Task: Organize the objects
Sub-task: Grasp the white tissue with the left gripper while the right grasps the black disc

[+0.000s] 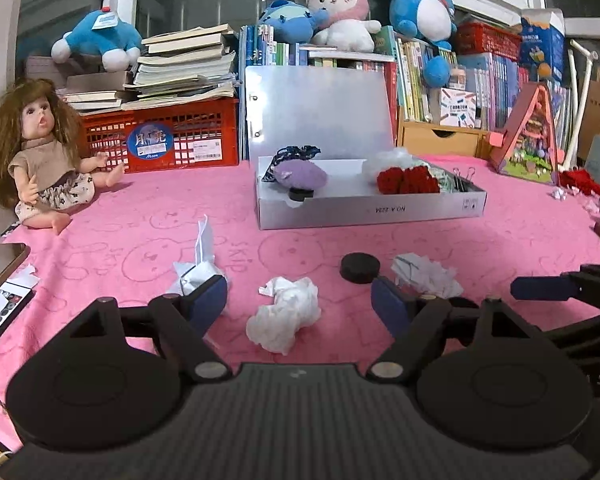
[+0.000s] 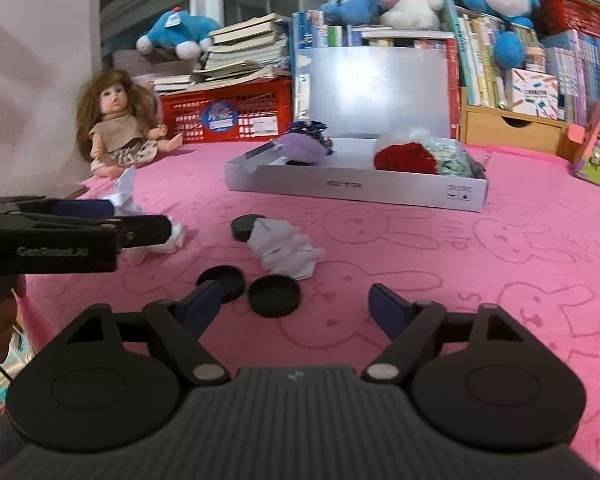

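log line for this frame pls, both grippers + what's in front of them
left gripper: open, over crumpled tissue | right gripper: open, near black lid | silver box: open

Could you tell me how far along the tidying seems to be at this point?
Partly done: the grey box already holds purple, red and white soft items. Both claws, left and right, are open and empty. Crumpled paper wads and black lids remain on the pink cloth.
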{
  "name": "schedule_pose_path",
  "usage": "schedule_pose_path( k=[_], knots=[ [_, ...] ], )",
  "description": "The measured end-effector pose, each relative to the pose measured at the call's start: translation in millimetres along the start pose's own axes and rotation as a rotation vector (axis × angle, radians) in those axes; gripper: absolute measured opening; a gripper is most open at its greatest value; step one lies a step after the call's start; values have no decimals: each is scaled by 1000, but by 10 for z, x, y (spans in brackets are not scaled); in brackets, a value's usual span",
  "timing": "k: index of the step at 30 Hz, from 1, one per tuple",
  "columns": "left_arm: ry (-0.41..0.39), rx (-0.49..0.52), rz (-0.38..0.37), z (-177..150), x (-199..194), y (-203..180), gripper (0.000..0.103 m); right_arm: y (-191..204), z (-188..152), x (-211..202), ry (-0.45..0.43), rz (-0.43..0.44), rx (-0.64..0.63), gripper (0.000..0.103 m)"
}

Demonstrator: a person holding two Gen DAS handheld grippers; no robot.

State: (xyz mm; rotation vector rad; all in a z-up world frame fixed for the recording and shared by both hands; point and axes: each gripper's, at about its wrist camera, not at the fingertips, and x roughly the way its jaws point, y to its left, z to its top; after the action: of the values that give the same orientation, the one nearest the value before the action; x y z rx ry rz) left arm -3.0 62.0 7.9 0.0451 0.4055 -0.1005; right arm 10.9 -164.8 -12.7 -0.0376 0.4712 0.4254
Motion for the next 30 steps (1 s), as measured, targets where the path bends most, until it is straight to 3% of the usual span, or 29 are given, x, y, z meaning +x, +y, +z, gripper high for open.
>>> schedule_pose_path(
  k=[9,18,21,28,30],
  knots=[
    [42,-13,-6,-34,124,8,67,76,-15,36,13,1,-38,59],
    [61,-33,-2,-44,211,30,66,99,13,86,12,6,-51,48],
    [70,-26,-6,-44,235,13,66,118,11,96,9,1,-58,38],
    [75,-9,12,-53,244,-32,66,90,27,56,-21,-5,-37,36],
    [81,-25,12,-51,256,-11,58,83,38,55,-23,-8,-36,36]
  ],
)
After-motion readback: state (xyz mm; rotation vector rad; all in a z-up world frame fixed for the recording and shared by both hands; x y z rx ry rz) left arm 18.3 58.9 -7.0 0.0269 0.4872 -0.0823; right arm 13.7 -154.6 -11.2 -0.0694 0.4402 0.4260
